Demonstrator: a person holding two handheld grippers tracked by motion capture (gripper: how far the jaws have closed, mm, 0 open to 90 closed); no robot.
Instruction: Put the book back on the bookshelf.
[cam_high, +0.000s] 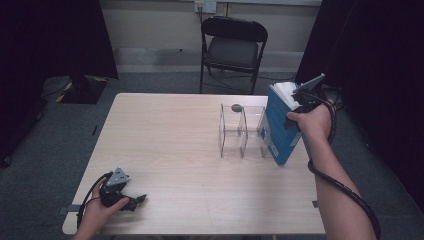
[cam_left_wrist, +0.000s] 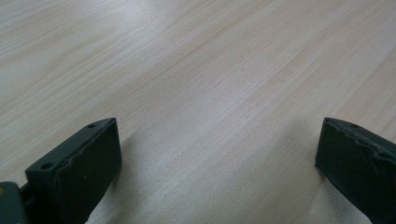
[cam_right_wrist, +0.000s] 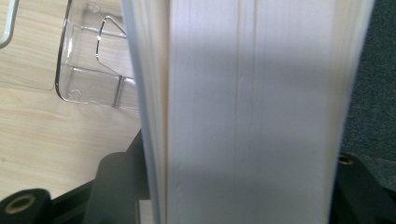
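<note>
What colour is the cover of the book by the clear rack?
Blue, with a small white label; the book shows best in the high view.

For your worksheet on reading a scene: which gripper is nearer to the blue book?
Right. The right gripper is at the blue book, its fingers on either side of the page edge. The left gripper rests far across the table, at its near left corner.
</note>
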